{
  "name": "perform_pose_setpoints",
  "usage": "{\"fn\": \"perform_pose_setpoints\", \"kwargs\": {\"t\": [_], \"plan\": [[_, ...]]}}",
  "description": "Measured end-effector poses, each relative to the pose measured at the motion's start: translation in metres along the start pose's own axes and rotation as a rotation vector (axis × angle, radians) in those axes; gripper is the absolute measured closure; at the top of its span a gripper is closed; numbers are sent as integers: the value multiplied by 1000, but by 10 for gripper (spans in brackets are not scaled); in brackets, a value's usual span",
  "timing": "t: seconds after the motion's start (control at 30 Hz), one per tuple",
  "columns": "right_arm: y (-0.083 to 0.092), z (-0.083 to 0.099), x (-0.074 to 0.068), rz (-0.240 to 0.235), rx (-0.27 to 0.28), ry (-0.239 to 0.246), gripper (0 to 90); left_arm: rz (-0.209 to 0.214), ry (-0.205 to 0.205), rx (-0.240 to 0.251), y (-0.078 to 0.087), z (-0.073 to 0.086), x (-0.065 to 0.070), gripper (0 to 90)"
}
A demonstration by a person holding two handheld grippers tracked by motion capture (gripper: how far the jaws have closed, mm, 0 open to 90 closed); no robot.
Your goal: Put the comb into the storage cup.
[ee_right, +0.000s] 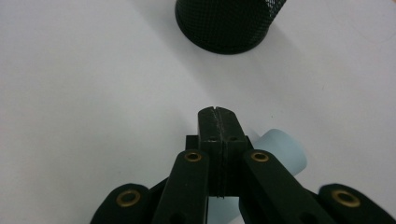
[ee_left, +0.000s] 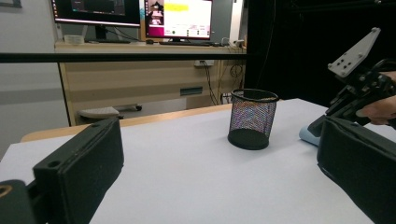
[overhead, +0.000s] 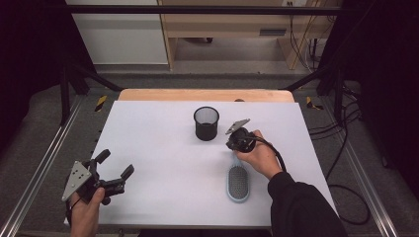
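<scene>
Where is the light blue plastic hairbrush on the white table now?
In the high view, the light blue plastic hairbrush lies right of centre on the white table, handle pointing toward the black mesh cup, under the right gripper.

left gripper (overhead: 114,171): jaws wide apart, level | right gripper (ee_right: 219,122): jaws together, angled down

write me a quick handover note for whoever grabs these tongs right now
Left tongs: open, empty, at the near left of the table.
Right tongs: shut pad to pad, tips down right at the handle end of the light blue hairbrush; the handle shows beside the jaws, not between them, so it looks ungripped.
Things: hairbrush flat on the table, bristles up; black mesh cup upright beyond it, nothing sticking out.
Done: right tongs brought to the handle.
Left: open them, take the handle, lift; the cup is probably where the brush goes.
</scene>
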State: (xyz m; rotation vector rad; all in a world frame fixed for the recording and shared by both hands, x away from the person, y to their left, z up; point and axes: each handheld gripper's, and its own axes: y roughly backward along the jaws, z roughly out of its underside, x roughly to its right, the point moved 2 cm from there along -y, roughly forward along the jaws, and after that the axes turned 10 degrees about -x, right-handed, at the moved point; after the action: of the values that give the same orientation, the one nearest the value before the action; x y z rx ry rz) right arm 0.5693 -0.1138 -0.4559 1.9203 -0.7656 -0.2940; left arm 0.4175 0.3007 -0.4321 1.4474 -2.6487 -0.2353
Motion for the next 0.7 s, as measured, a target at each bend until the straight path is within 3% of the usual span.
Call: {"fn": "perform_pose_setpoints", "kwargs": {"t": [0.3, 0.37, 0.53, 0.7], "plan": [[-12, 5, 8, 21, -52, -14, 900, 8, -3, -2, -3, -2, 2, 6], [-12, 10, 12, 37, -76, -7, 900, 11, -3, -9, -3, 0, 1, 6], [-7, 22, 20, 41, -73, -32, 900, 11, -2, -8, -3, 0, 1, 6], [3, 48, 35, 58, -70, -89, 900, 3, -1, -19, -3, 1, 1, 6]]}}
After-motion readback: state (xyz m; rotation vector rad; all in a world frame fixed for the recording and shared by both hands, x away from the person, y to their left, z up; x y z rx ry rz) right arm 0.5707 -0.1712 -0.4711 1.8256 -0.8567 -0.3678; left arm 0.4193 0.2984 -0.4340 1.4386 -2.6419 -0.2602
